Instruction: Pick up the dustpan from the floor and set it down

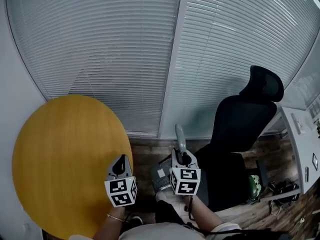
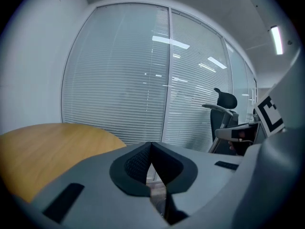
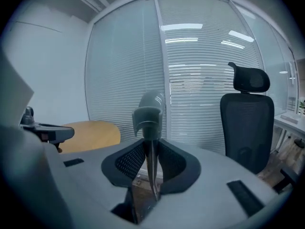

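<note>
The pick-up looks done: the right gripper (image 3: 150, 152) is clamped on the dustpan (image 3: 149, 112), its pads pressing a thin grey part of the handle from both sides, while the rounded handle end stands up just beyond the jaw tips. In the head view the same handle pokes out ahead of the right gripper (image 1: 183, 157), and a grey shape close below and to the left of it is probably the pan itself (the marker cube covers much of it). What remains, as I judge it, is the setting-down; no landing spot is obvious, though the round yellow tabletop (image 1: 60, 149) lies just left of the left gripper (image 1: 120, 162) and bare wooden floor (image 1: 145, 154) shows ahead of both. The left gripper (image 2: 151, 150) has its jaws pressed together with nothing between them. Hard to make out: whether the pan hangs clear of the floor, how its lower part sits under the right gripper, and the pan's shape, since the right gripper view shows only the handle. A black office chair (image 1: 245, 124) stands right of the right gripper.
</note>
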Available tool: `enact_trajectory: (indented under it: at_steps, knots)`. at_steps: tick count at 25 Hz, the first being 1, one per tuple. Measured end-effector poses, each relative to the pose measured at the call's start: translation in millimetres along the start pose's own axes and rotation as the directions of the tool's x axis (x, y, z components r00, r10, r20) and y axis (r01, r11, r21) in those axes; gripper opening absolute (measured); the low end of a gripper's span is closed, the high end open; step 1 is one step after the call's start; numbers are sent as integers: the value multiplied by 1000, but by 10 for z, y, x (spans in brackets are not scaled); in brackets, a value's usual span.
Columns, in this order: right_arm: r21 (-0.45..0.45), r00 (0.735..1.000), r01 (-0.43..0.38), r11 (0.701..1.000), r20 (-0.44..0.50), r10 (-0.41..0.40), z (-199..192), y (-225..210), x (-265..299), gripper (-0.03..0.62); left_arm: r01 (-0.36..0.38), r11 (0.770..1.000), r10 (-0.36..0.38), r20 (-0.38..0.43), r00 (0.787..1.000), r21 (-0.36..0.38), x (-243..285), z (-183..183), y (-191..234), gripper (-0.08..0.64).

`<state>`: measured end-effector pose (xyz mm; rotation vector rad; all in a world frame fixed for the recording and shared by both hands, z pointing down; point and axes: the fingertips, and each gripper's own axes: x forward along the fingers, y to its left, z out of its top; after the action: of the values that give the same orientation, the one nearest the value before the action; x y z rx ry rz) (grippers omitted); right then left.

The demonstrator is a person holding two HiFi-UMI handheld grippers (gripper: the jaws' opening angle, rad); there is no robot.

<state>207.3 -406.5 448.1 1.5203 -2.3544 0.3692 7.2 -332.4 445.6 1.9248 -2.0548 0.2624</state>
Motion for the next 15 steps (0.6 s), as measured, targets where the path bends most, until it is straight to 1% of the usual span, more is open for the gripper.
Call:
enact_trajectory:
  at_steps: [3,6,11,15]
  knots:
    - [-10,999,-33,999,-11,33,44,-84,296,100,-23,1000,23,8,1000,13,262,100,-77,17]
    - [-16,998,-52,999,-28,52,47,-140,548,100,-51,999,51,-4,999,-7,455,89,-86,17]
    - [-4,998,-52,999,-43,52,35,-277,843,100,-74,997,73,-40,997,-15,678,-13,-132,17]
    - [16,997,-46,999,-60,47,38,-427,1006,100,-86,996,86,-62,994,-2,799,23,-193,17]
